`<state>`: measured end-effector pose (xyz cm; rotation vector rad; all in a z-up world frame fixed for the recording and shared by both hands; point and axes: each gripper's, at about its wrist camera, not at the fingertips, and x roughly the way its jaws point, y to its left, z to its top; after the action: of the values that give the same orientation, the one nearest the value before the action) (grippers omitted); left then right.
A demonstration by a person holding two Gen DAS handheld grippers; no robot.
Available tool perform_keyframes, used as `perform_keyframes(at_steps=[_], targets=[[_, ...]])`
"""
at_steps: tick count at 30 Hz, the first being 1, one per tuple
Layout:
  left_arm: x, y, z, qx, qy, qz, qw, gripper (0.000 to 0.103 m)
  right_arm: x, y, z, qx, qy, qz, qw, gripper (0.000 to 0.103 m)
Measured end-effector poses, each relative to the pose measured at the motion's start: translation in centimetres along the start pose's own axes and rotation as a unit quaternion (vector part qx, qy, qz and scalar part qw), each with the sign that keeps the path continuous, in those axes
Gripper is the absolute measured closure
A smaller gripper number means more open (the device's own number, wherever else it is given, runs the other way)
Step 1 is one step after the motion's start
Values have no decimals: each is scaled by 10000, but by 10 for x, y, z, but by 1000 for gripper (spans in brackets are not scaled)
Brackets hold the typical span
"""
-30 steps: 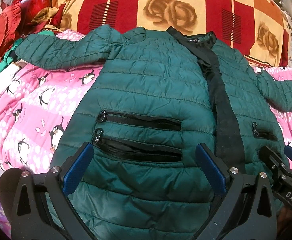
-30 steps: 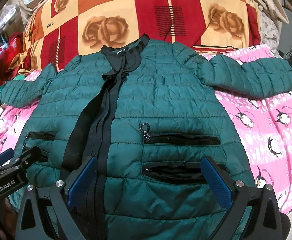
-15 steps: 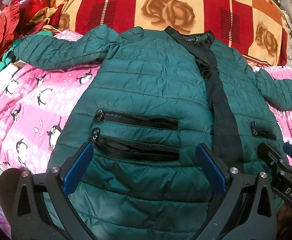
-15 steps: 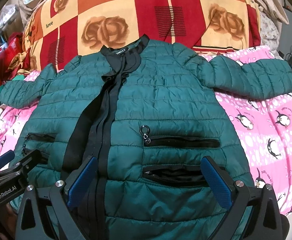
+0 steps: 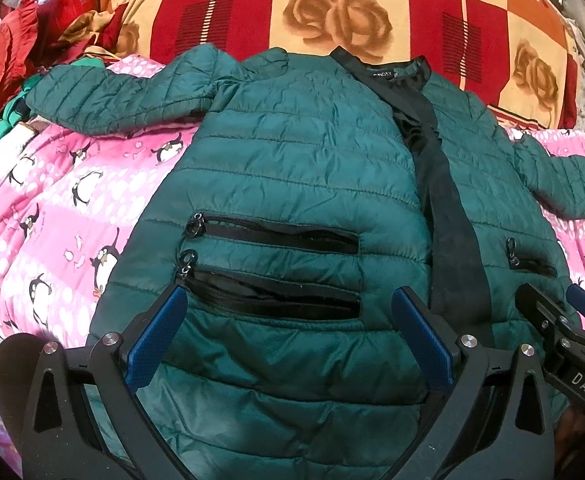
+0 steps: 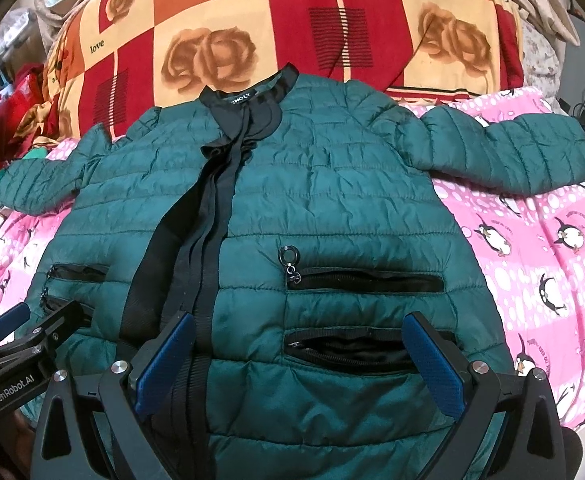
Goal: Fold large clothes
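The left gripper (image 5: 288, 336) is sitting at the bottom of the left wrist view, pointing up over the lower part of the green puffy jacket (image 5: 300, 168). Its two blue fingers (image 5: 154, 340) are standing wide apart, with nothing between them but the jacket lying underneath. The right gripper (image 6: 298, 360) is doing the same at the bottom of the right wrist view, its blue fingers (image 6: 436, 364) spread wide over the jacket's lower half and holding nothing. I cannot tell if either one is touching the cloth. Each gripper is also showing up at the lower edge of the other's view, the right one at the lower right and the left one at the lower left.

The jacket is lying flat, front side up, filling the middle of both views. Its sleeves are stretching out toward the left and right sides. A black strip (image 6: 196, 240) is running down its front from the collar (image 6: 252, 96) near the top. Black zipper pockets (image 5: 272, 264) are sitting low on each side.

Under the jacket, a pink blanket with penguins (image 6: 552, 248) is spreading out. Behind it, across the top of the frames, a red and yellow blanket with roses (image 5: 332, 4) is lying. Red clothes (image 5: 8, 48) are piling up at the upper left in the left wrist view.
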<state>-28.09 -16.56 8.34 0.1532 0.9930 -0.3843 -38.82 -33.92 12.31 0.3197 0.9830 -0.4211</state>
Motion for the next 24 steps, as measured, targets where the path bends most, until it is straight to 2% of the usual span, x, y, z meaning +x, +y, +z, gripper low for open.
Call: perform_keyframes(at_steps=[11, 24], targets=[[4, -1, -2, 10, 22, -15, 10000, 1, 6, 0, -2, -44, 90, -92, 9999, 0], [11, 2, 0, 4, 66, 53, 10000, 1, 13, 2, 1, -20, 114, 3, 9999, 0]])
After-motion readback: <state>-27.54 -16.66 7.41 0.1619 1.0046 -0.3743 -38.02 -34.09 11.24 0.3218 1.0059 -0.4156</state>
